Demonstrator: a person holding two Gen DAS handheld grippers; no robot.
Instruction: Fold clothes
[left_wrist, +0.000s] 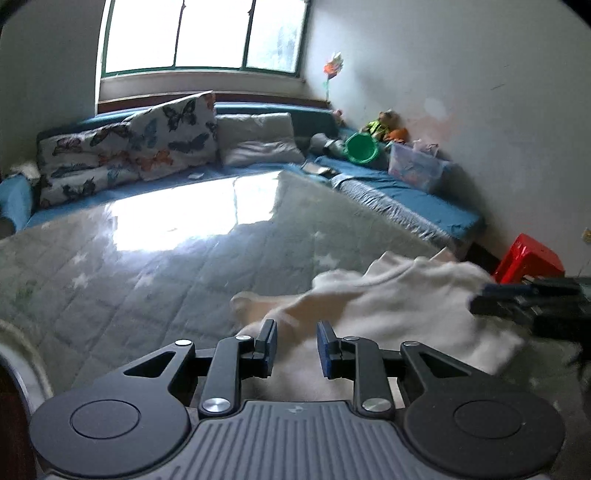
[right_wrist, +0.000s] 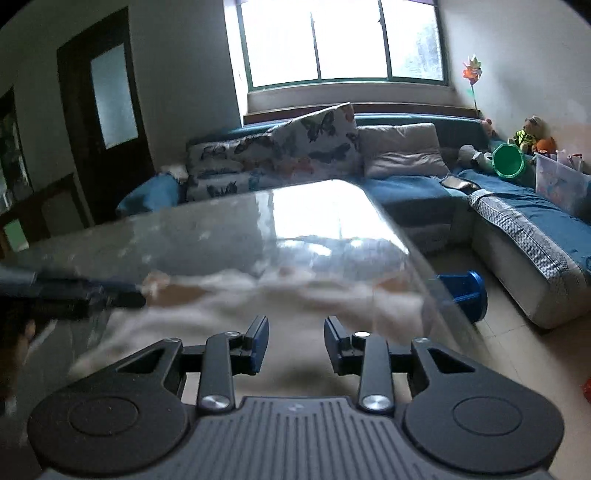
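Left wrist view shows the left gripper (left_wrist: 296, 345) with its fingers (left_wrist: 267, 345) apart, nothing pinched between them; the white garment (left_wrist: 399, 306) lies just beyond and to the right of them on the glass-topped counter (left_wrist: 147, 266). Right wrist view shows the right gripper (right_wrist: 296, 341), fingers (right_wrist: 258, 341) likewise apart, with the blurred garment spread directly ahead and below. Beyond sits a blue sofa (right_wrist: 406, 192) with butterfly cushions (right_wrist: 280, 155).
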